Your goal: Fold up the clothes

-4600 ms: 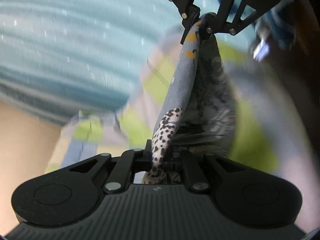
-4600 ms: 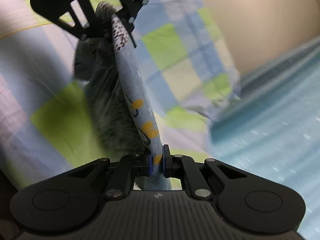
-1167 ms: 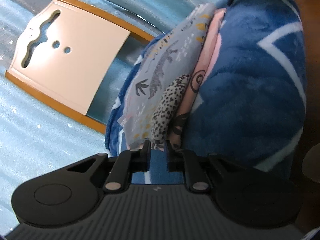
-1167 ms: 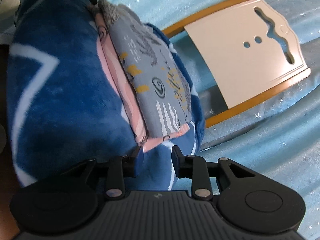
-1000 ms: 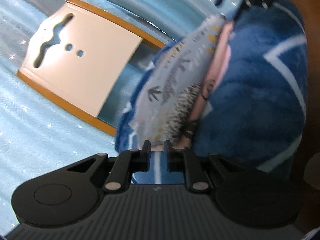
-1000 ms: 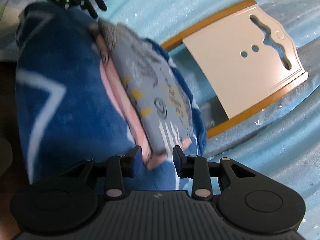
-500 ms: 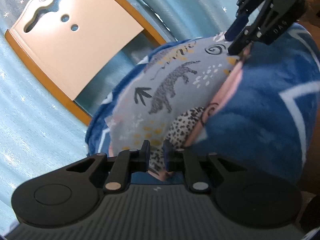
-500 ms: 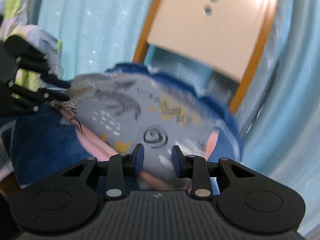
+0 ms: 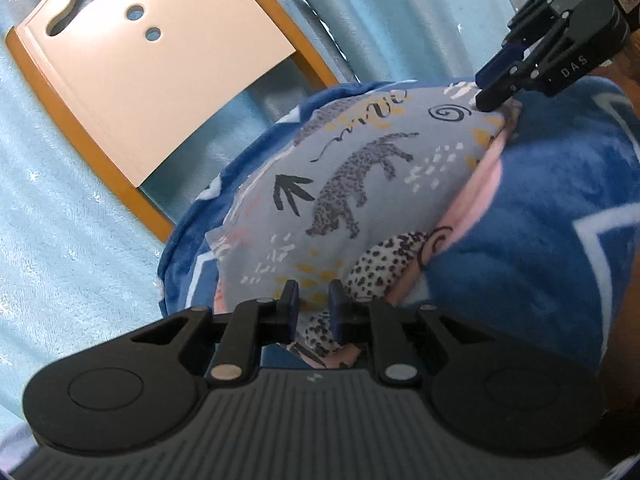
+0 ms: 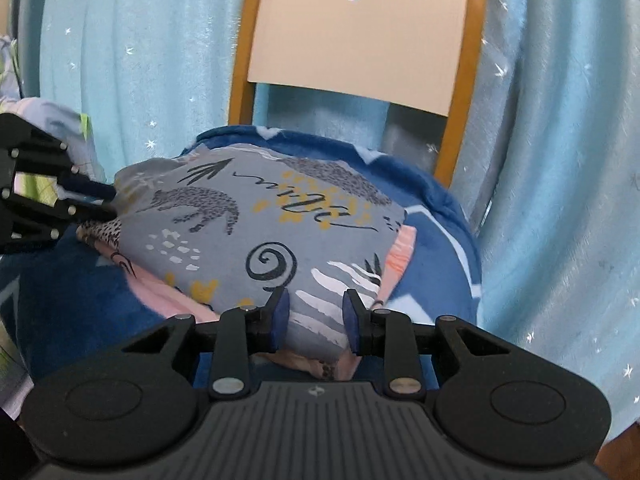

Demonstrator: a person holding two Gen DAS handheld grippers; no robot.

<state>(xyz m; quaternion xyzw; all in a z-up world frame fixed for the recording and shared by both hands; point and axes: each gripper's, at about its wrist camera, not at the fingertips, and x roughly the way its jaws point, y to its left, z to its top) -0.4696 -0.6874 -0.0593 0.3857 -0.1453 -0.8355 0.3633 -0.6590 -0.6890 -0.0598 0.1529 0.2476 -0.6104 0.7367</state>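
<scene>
Risk of dragging open the grey animal-print garment [image 9: 360, 184], folded mid-frame on the blue blanket [image 9: 540, 240], on pulling away with a corner caught. Left claw [image 9: 313, 304], bottom centre: narrow gap, just eased wider, spotted corner between; clamped or not, cannot tell. Right claw [image 10: 316, 308]: parted, striped corner between, not visibly pinched. Upper frame: chair back [image 9: 152, 80] and pale starry curtain [image 10: 560, 160], neither blocking a retreat.
</scene>
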